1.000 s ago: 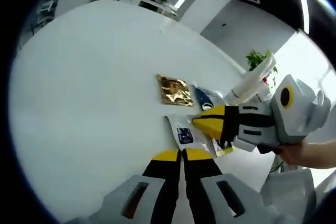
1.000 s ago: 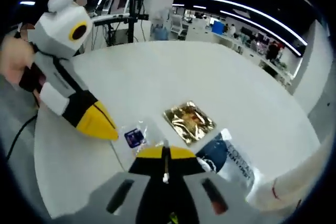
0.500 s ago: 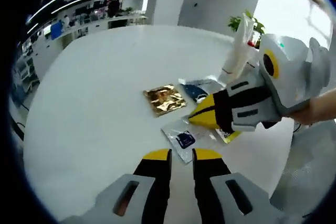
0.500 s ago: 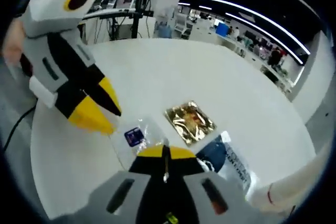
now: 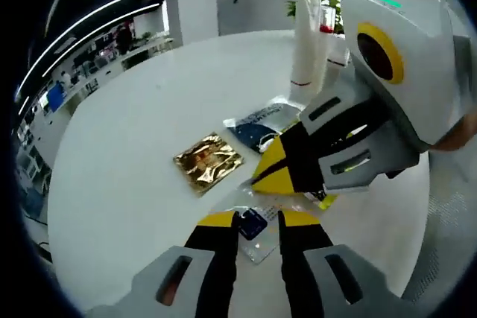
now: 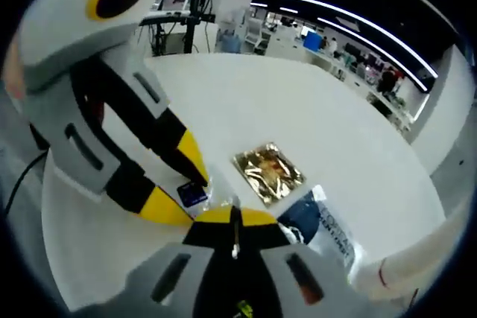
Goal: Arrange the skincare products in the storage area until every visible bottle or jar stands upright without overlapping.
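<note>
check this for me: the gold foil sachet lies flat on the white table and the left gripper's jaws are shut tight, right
Not quite. The left gripper has its jaws open, with a clear sachet with a blue label showing in the gap between them, as the left gripper view shows. The rest holds: the gold foil sachet lies flat on the white table.

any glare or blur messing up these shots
Left gripper view: window light washes out the white tube top; gold sachet glints but stays readable. Right gripper view: the left tool looms large, soft-edged; the fisheye bends the table rim.
</note>
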Demonstrator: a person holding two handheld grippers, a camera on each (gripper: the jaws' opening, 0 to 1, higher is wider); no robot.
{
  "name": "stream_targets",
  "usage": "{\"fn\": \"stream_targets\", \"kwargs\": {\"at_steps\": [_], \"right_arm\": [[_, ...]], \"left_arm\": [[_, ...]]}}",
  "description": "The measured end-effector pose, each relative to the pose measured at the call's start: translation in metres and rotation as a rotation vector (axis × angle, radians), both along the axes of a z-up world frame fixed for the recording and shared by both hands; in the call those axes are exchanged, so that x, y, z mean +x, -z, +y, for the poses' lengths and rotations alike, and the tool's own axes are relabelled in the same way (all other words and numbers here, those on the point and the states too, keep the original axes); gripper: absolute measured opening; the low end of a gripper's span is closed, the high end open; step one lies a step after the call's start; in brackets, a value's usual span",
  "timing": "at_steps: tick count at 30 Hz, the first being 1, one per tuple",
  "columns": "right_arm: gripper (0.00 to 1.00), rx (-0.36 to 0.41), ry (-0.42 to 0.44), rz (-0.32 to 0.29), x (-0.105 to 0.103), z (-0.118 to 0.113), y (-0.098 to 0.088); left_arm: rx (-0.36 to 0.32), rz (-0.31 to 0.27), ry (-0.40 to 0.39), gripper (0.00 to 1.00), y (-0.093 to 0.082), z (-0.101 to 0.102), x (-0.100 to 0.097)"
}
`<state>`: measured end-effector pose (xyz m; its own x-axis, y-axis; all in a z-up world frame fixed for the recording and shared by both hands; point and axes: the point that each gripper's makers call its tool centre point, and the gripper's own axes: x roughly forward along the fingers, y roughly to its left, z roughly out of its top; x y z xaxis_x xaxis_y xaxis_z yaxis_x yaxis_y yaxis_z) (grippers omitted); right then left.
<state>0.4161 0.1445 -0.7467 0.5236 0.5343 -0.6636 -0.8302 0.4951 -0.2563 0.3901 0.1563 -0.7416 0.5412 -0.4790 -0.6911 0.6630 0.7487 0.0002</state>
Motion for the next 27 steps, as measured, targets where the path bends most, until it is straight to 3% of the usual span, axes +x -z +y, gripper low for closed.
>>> {"fn": "stream_targets", "kwargs": {"at_steps": [9, 12, 15, 22, 27], "right_arm": [[0.03, -0.002, -0.018, -0.019, 0.001, 0.000, -0.001], [0.10, -0.003, -0.022, -0.034, 0.003, -0.001, -0.004], [0.27, 0.026, -0.003, -0.073, 0.008, -0.001, -0.015], [0.33, 0.036, 0.048, -0.097, 0.010, -0.015, -0.026], [0.32, 0.057, 0.094, -0.078, 0.004, -0.031, -0.030]], "left_arm": [[0.027, -0.024, 0.017, 0.18, 0.002, 0.001, 0.002], [0.033, -0.026, 0.015, 0.18, 0.002, 0.001, 0.002], [0.036, -0.027, 0.012, 0.18, 0.003, 0.002, 0.002], [0.044, -0.026, 0.007, 0.18, 0.004, 0.002, 0.003], [0.046, -0.020, 0.004, 0.18, 0.003, 0.002, 0.003]]}}
